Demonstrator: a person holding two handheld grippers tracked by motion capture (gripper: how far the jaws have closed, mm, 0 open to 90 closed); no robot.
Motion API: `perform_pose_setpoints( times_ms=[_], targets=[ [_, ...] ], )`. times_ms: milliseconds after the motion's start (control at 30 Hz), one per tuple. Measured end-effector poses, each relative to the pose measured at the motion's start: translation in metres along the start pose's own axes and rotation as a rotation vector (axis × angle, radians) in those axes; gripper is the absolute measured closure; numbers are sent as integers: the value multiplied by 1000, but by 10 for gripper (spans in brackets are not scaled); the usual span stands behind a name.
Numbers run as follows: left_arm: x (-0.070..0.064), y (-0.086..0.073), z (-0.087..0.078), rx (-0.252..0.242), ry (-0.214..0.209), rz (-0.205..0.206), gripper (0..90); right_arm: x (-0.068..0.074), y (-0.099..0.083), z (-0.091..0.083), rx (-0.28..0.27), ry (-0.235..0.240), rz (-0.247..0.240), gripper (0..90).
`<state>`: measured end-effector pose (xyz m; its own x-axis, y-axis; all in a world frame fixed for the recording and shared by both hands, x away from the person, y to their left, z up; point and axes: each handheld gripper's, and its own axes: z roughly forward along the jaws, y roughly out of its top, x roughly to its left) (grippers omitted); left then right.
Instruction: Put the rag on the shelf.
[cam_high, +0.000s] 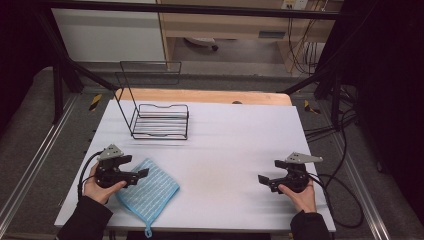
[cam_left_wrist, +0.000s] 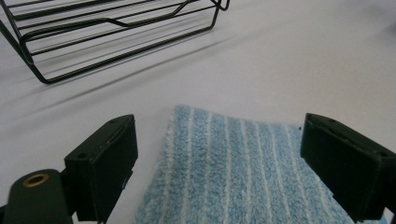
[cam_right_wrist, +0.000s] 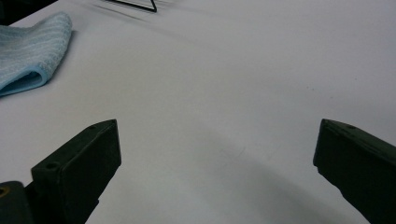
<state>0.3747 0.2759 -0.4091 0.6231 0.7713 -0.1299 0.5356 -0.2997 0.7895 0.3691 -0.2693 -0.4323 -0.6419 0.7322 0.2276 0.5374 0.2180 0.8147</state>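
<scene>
The left gripper (cam_left_wrist: 219, 163), jaws spread wide, hovers low over the blue striped cloth (cam_high: 148, 189), which lies flat near the table's (cam_high: 235, 135) front left corner. A good pick would lower the jaws astride the cloth's near edge and close on one layer. The right gripper (cam_right_wrist: 217, 163), also spread, waits over bare table by the front right corner. The wire rack (cam_high: 160, 120) stands toward the back left.

Cloth (cam_high: 147, 188) at table (cam_high: 235, 145) front-left, wire rack (cam_high: 160, 120) behind it, left gripper (cam_high: 142, 173) over cloth, right gripper (cam_high: 262, 179) far right.
</scene>
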Motion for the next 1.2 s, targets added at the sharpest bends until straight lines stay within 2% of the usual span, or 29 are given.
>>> perform_pose_setpoints(
  times_ms=[133, 400, 667, 700, 733, 867, 967, 1200],
  targets=[
    [-2, 6, 2, 5, -4, -1, 113, 0, 0, 0, -3, -5, 2, 13],
    [1, 21, 11, 36, 19, -5, 151, 0, 0, 0, 0, -6, -1, 13],
    [7, 28, 31, 91, 56, -26, 302, 0, 0, 1, 2, -7, 0, 14],
    [8, 27, 33, 101, 55, -30, 353, 0, 0, 1, 4, -8, -4, 14],
    [10, 25, 38, 119, 55, -43, 381, 0, 0, 1, 5, -7, -3, 14],
    [15, 19, 42, 154, 56, -53, 480, 0, 0, 2, 8, -6, -3, 15],
    [19, 15, 45, 173, 38, -72, 562, 0, -1, 2, 14, -3, -6, 16],
    [19, 13, 53, 235, 27, -60, 649, 0, 0, 2, 11, -3, -6, 16]
  ],
)
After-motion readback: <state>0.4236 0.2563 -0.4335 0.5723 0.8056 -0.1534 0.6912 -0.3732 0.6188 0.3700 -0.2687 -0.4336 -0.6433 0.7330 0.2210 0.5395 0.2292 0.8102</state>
